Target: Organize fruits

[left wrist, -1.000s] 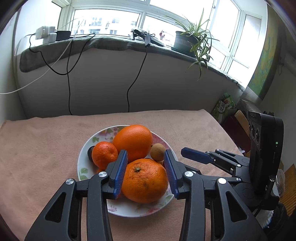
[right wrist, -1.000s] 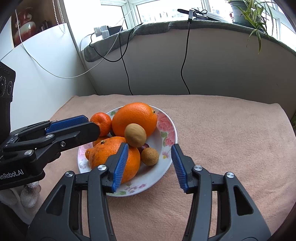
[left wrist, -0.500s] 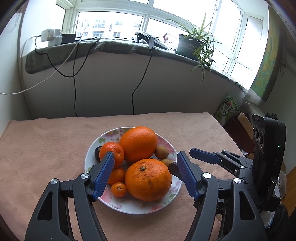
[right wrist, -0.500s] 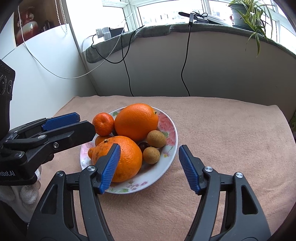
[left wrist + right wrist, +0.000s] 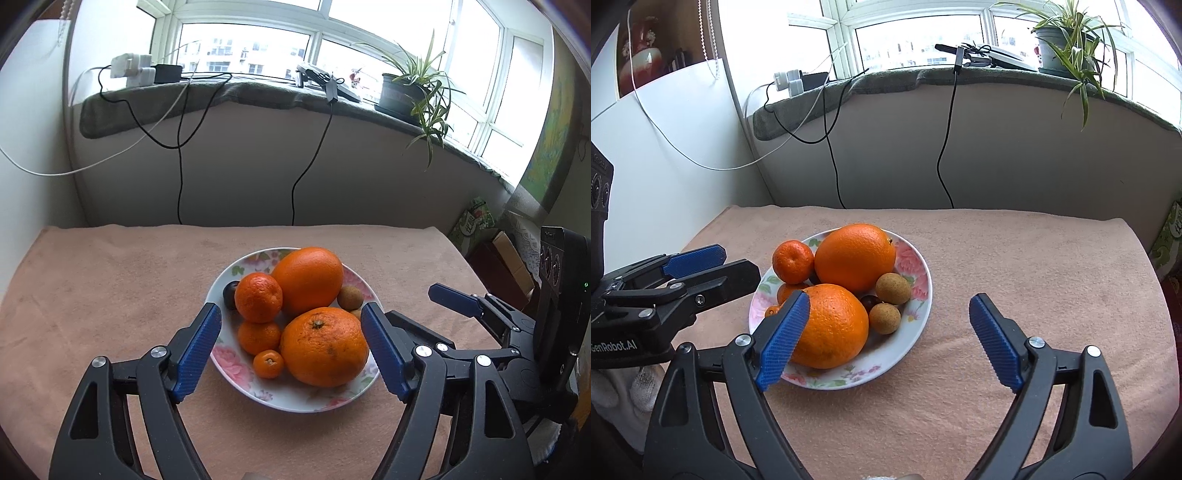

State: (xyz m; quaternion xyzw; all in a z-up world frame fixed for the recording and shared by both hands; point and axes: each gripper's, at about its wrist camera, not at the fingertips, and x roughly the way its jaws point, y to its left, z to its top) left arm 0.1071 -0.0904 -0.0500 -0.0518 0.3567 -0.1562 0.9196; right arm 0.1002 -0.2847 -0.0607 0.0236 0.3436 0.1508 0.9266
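With both sets of jaws just having spread wide and nothing between them, the left gripper [image 5: 291, 349] and right gripper [image 5: 886, 338] hover empty before the floral plate [image 5: 295, 400], where the big orange [image 5: 325, 347] sits with every fruit, so sorting looks finished.

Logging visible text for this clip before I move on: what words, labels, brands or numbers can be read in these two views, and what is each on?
"enRobot.AI": white lettering on the black body of the left tool, cut off by the picture's left edge in the right wrist view.
Green package beside the table: bears printed characters, too small and blurred to read.
Floral plate, fruit, window sill items: no readable text.
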